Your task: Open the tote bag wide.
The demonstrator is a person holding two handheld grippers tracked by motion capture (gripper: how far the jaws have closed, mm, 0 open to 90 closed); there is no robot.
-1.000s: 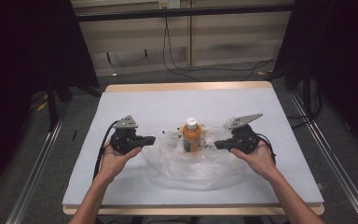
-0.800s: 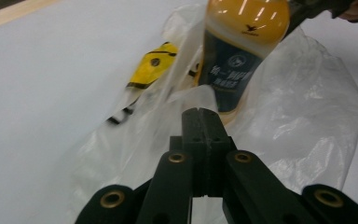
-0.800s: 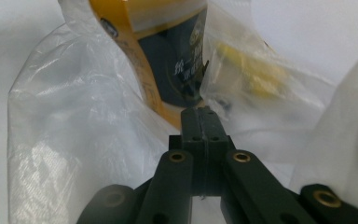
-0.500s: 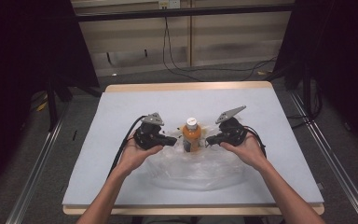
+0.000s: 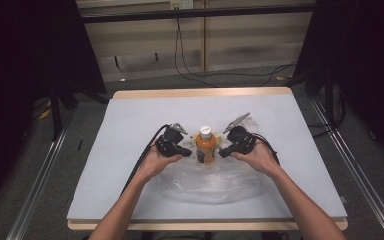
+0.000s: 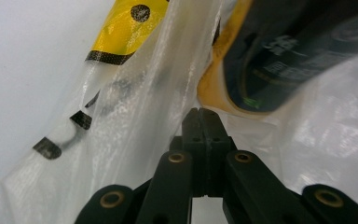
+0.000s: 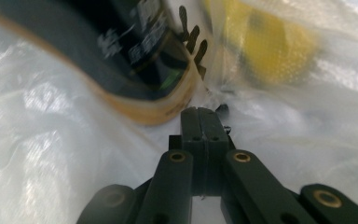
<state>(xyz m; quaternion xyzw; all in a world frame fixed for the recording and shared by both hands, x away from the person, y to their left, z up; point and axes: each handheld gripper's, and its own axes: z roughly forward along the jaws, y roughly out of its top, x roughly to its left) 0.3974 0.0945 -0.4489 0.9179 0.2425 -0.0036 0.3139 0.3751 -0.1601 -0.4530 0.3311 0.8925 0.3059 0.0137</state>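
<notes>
An orange bottle (image 5: 206,146) with a white cap stands upright at the table's middle, at the far edge of a clear plastic bag (image 5: 215,182). My left gripper (image 5: 188,152) sits close against the bottle's left side and my right gripper (image 5: 222,152) against its right. In the left gripper view the jaws (image 6: 201,111) are pressed together on the bag's film (image 6: 135,98), just under the bottle's dark label (image 6: 284,56). The right gripper (image 7: 198,110) is likewise shut on bag film (image 7: 51,140) beside the bottle (image 7: 135,60).
The grey-white mat (image 5: 130,120) covers a wooden table (image 5: 200,93). The bag carries a yellow and black print (image 6: 121,23). Cables trail from both grippers. Dark curtains and metal rails (image 5: 45,190) flank the table.
Both grippers have moved inward from the bag's outer sides and now sit right beside the bottle, the left one travelling farther. The bottle has stayed upright in place.
</notes>
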